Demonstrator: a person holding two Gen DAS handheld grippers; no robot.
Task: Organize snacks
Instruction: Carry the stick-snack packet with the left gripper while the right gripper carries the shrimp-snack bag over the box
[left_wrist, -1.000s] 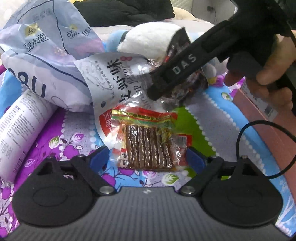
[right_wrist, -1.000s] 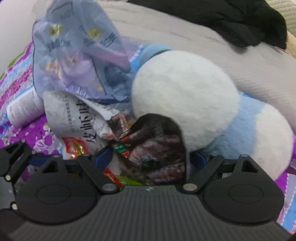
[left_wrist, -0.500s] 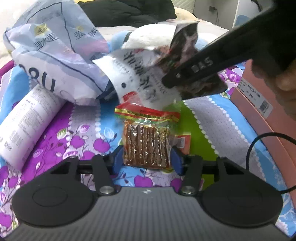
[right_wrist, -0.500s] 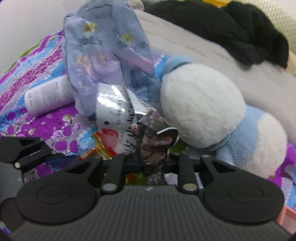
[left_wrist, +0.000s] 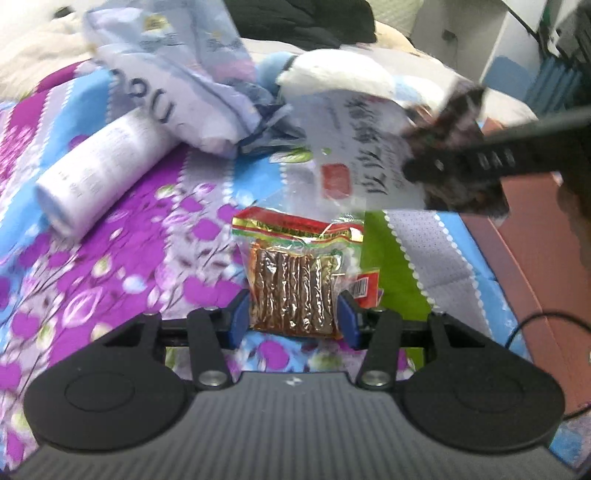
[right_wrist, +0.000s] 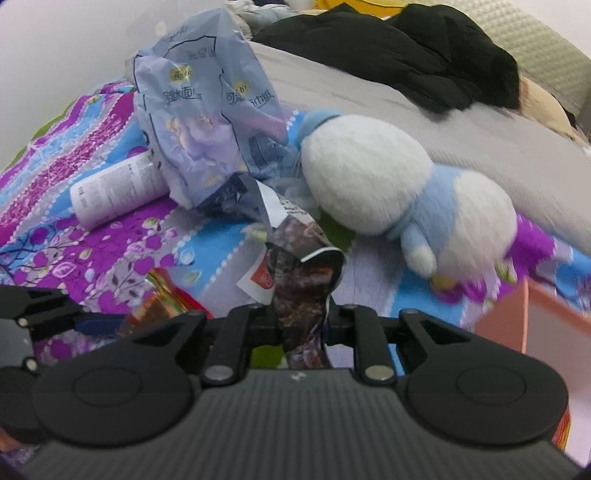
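Gripping the clear pack of brown snack sticks (left_wrist: 293, 291) by its lower sides, my left gripper (left_wrist: 293, 325) has it clamped between the blue pads, just above the flowered bedspread (left_wrist: 122, 280). My right gripper (right_wrist: 303, 325) is clenched on the dark crinkled packet (right_wrist: 301, 280), which has a white printed pouch (left_wrist: 362, 162) hanging against it. Both packs look light, thin and slippery, so I judge a pinch on the flat sealed edges safest. Beyond lie a white tube (right_wrist: 118, 188), a lilac bag (right_wrist: 207, 122), a plush toy (right_wrist: 399, 184), and a pink box (right_wrist: 546, 325) at the right.
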